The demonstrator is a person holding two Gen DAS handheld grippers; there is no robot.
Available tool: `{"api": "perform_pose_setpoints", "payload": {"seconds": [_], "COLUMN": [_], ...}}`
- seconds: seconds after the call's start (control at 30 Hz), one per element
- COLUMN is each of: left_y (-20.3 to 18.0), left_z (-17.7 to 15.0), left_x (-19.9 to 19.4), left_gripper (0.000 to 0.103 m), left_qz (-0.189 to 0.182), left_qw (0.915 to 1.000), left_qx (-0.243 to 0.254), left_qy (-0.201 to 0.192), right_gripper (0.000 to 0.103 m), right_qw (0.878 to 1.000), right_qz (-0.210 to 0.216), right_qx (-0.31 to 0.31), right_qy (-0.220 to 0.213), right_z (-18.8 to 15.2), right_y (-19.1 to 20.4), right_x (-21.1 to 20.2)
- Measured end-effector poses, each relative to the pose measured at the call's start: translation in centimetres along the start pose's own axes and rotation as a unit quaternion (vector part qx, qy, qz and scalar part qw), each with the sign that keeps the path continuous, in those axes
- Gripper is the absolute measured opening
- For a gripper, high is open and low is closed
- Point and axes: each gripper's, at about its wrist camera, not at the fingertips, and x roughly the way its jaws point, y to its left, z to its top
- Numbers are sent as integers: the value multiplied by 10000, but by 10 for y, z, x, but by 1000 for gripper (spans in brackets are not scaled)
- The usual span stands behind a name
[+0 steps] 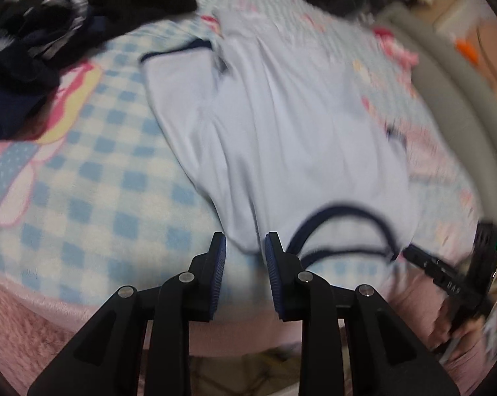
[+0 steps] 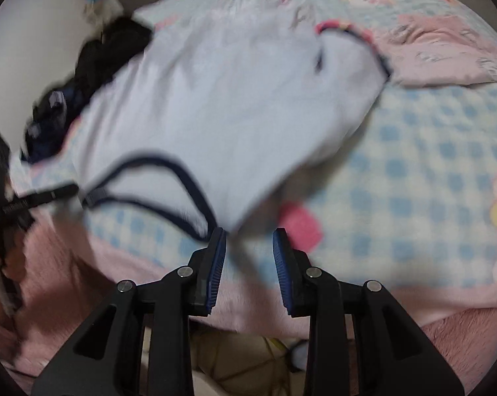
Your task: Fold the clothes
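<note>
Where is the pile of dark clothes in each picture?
Left wrist view: the dark clothes sit at the top left, left of the white shirt.
Right wrist view: the dark clothes sit at the upper left, beside the shirt.
Shared landmark: the shirt's dark-trimmed neckline.

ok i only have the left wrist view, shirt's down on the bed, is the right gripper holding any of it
Observer: No. The right gripper has nothing between its open blue pads; the white shirt corner lies just beyond the fingertips.
Operator: anything under that corner
Observer: A pink patch on the checked blanket shows beside the corner, below the shirt's edge.
Operator: and the far sleeve on that side
Observer: It lies flat, its dark-trimmed cuff meeting a crumpled pink quilt.
</note>
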Motion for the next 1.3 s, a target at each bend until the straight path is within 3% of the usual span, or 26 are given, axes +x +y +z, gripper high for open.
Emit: {"api": "perform_pose_setpoints", "payload": {"seconds": [0.1,0.17,0.27,0.3,0.37,0.47,0.57,0.67,0.73,0.8,0.87,0.97,1.03,1.1,1.13,1.2,1.27,1.3], "left_y": [10,11,16,12,6,3,7,22,31,40,47,44,37,26,22,12,7,6], "left_z": [9,16,20,18,14,8,4,12,17,25,31,31,30,29,28,28,28,28], "left_x": [5,14,26,29,35,28,12,-1,-11,-9,-3,13,23,27,26,26,22,18], "left_gripper": [27,30,44,43,24,23,25,23,24,35,47,55,56,49,43,18,13,11], "left_qz": [-102,-282,-505,-386,77,262,316,58,-117,-197,-234,-134,87,410,559,856,1070,1128], "left_qw": [9992,9980,9956,9966,9986,9984,9977,9964,9946,9929,9917,9922,9936,9942,9938,9923,9902,9892], "left_qx": [-382,-567,-786,-722,-507,-506,-588,-805,-950,-1097,-1205,-1204,-1082,-916,-851,-720,-619,-625], "left_qy": [-73,-64,103,100,125,49,-78,-271,-401,-427,-392,-302,-305,-385,-437,-541,-647,-699], "right_gripper": [43,45,46,47,50,44,40,41,44,47,51,56,61,62,58,37,14,8], "right_qw": [9976,9941,9886,9865,9876,9920,9957,9964,9950,9922,9906,9923,9939,9959,9976,9985,9984,9983], "right_qz": [77,146,242,353,526,577,273,51,-18,292,469,491,415,303,160,-84,-229,-181], "right_qx": [497,840,1414,1554,1466,1114,885,820,878,1051,1181,1081,986,812,638,460,334,338], "right_qy": [-485,-663,-445,-380,-208,-105,-45,-217,-484,-611,-508,-359,-274,-238,-236,-302,-404,-449], "right_z": [17,26,33,32,29,21,14,11,12,16,24,34,35,34,33,32,31,31], "right_y": [-19,-34,-54,-58,-56,-50,-50,-52,-55,-64,-67,-61,-51,-34,-26,-14,-6,-6], "right_x": [-11,-8,16,22,35,37,23,6,-7,-12,-3,14,27,37,40,43,42,39]}}
